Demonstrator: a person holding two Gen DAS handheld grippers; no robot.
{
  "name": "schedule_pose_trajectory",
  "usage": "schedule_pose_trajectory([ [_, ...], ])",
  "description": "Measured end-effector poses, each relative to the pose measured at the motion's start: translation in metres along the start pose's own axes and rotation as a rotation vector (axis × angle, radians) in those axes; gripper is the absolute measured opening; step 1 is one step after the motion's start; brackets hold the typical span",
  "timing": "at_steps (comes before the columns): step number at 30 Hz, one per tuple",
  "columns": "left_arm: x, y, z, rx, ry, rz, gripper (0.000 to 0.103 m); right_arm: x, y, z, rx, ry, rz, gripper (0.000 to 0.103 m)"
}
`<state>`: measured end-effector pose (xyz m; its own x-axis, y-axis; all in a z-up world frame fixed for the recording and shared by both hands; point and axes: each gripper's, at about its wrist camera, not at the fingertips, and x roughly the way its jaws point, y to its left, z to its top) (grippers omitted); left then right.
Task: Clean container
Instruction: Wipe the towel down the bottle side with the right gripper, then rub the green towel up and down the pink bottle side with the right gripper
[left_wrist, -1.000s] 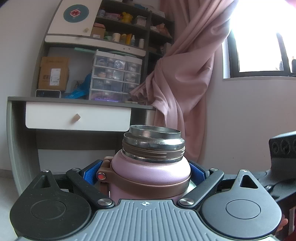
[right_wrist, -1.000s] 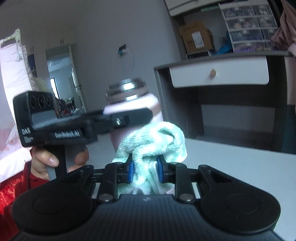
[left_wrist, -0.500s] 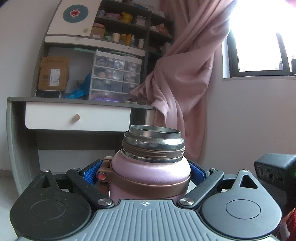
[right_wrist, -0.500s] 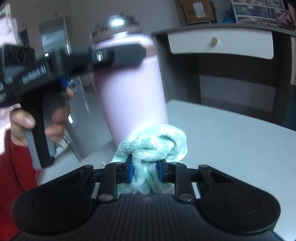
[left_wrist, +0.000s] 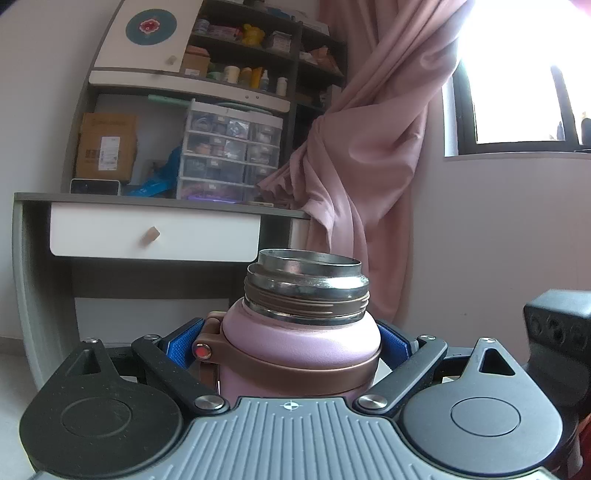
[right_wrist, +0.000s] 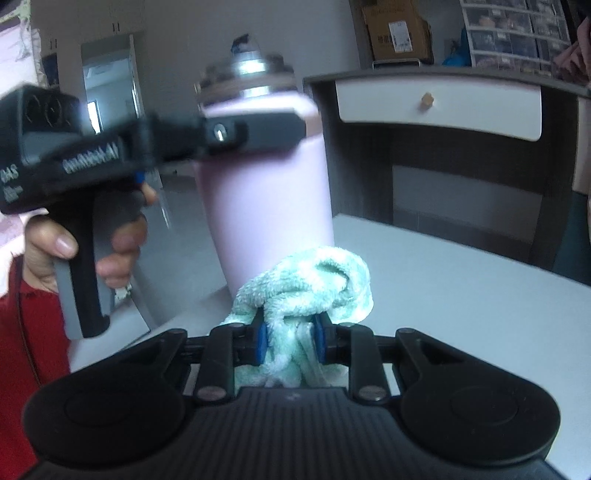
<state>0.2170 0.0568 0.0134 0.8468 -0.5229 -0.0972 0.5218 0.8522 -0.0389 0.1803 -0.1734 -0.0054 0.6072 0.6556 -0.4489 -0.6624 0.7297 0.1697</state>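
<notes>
A pink insulated flask (left_wrist: 301, 345), its lid off and its steel threaded mouth (left_wrist: 308, 286) open to the room, stands upright in the grip of the left gripper (left_wrist: 291, 349), whose blue-padded jaws are clamped on the bottle's shoulder just under a brown collar band (left_wrist: 295, 371). From the right wrist view, the same flask (right_wrist: 266, 192) is seen held above the near edge of a white table (right_wrist: 461, 280), with a hand (right_wrist: 74, 247) wrapped round the left gripper's (right_wrist: 255, 133) black pistol handle and a red sleeve (right_wrist: 29, 350) at the frame's left edge. The right gripper (right_wrist: 289, 341) is pinched tight on a bunched mint-green towel (right_wrist: 306, 288), the cloth bulging out past the blue pads and lying against the lower side of the flask. Behind, a grey desk (left_wrist: 147, 203) with a white drawer (left_wrist: 155, 236) carries a cardboard box (left_wrist: 105, 146) and a clear drawer unit (left_wrist: 229, 151), beside a gathered pink curtain (left_wrist: 369, 147) and a bright window (left_wrist: 524, 85).
</notes>
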Motion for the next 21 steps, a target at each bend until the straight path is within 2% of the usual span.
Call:
schedule_pose_trajectory([
  [10, 0.000, 0.002, -0.001, 0.002, -0.001, -0.001, 0.094, -0.037, -0.011, 0.017, 0.039, -0.170, -0.001, 0.025],
  [17, 0.001, 0.004, -0.001, 0.000, -0.001, -0.002, 0.094, -0.042, -0.021, 0.020, 0.077, -0.243, -0.021, 0.025],
  [21, -0.001, 0.000, 0.000, 0.003, -0.001, -0.001, 0.094, -0.037, -0.021, 0.018, 0.098, -0.244, -0.030, 0.025],
])
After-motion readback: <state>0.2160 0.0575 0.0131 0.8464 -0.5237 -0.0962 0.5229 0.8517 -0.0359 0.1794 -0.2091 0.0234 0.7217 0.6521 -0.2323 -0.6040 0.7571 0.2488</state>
